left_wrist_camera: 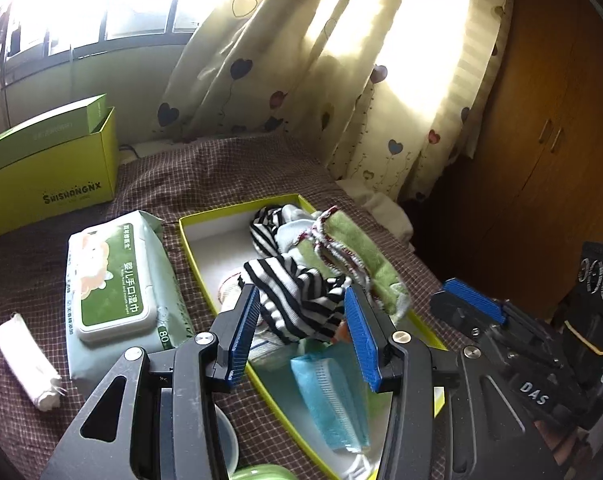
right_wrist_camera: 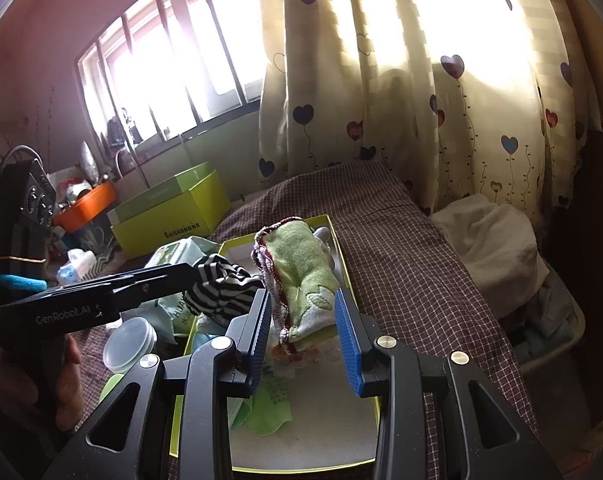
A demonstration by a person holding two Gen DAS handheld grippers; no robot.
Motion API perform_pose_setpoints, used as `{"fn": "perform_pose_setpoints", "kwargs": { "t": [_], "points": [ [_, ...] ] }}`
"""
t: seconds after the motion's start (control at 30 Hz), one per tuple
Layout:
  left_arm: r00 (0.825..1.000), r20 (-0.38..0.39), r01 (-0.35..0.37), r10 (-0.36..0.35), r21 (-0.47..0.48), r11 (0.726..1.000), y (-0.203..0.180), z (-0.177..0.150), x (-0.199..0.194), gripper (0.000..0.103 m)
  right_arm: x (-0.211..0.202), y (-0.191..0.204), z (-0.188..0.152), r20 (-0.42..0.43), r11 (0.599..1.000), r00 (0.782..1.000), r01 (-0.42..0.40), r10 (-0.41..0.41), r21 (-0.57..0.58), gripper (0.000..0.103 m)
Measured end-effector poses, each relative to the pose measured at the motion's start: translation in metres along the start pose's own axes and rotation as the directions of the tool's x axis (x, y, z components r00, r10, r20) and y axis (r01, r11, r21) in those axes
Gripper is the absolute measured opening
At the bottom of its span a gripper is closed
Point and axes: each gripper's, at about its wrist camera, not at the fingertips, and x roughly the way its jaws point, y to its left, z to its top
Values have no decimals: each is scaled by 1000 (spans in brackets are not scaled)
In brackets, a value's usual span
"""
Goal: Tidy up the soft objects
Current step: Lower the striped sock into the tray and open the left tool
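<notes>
A shallow yellow-rimmed box lies on the checked bedspread and holds soft items. In the left wrist view my left gripper stands open over the box. A black-and-white striped cloth rests between its blue pads. In the right wrist view my right gripper is shut on a rolled green towel with a red-stitched edge, held tilted above the box. The striped cloth lies just left of the towel. A blue mask pack sits at the box's near end.
A pack of baby wipes and a white rolled cloth lie left of the box. A larger green box stands at the back left. A lidded plastic tub is near the left hand. White bedding is piled on the right.
</notes>
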Motion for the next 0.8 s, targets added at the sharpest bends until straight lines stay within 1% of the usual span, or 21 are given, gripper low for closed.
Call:
{"fn": "perform_pose_setpoints", "kwargs": {
  "t": [0.07, 0.1, 0.13, 0.23, 0.3, 0.4, 0.47, 0.53, 0.6, 0.8],
  "points": [
    [1000, -19, 15, -14, 13, 1000, -2, -1, 6, 43, 1, 1, 0, -1, 1000, 1000, -3, 3, -1, 32],
    [999, -34, 29, -29, 19, 999, -4, -2, 11, 39, 1, 1, 0, -2, 1000, 1000, -3, 3, -2, 32],
    [998, -45, 37, -36, 22, 999, -5, -2, 15, 38, 1, 1, 0, -4, 1000, 1000, -3, 3, -1, 32],
    [996, -76, 60, -57, 45, 997, -11, -4, 26, 38, 2, 0, 0, -8, 1000, 1000, -1, 1, 1, 32],
    [991, -106, 93, -87, 53, 994, -14, -6, 34, 38, 3, -2, 0, -10, 1000, 1000, 1, -1, 4, 32],
    [988, -134, 92, -82, 68, 993, -17, -8, 40, 38, 4, -2, -1, -19, 1000, 1000, 8, -8, 8, 32],
    [988, -128, 99, -91, 56, 994, -17, -9, 34, 38, 3, -2, -2, -20, 1000, 1000, 8, -8, 6, 32],
    [989, -104, 107, -101, 55, 993, -17, -8, 24, 38, 0, 0, -2, -16, 1000, 1000, 13, -13, 1, 32],
    [993, -81, 93, -88, 64, 994, -18, -6, 14, 38, -3, 4, -1, -16, 1000, 1000, 15, -15, -6, 32],
    [996, -28, 82, -81, 54, 995, -17, -8, -13, 38, -14, 21, -2, -24, 999, 999, 24, -25, -45, 32]
  ]
}}
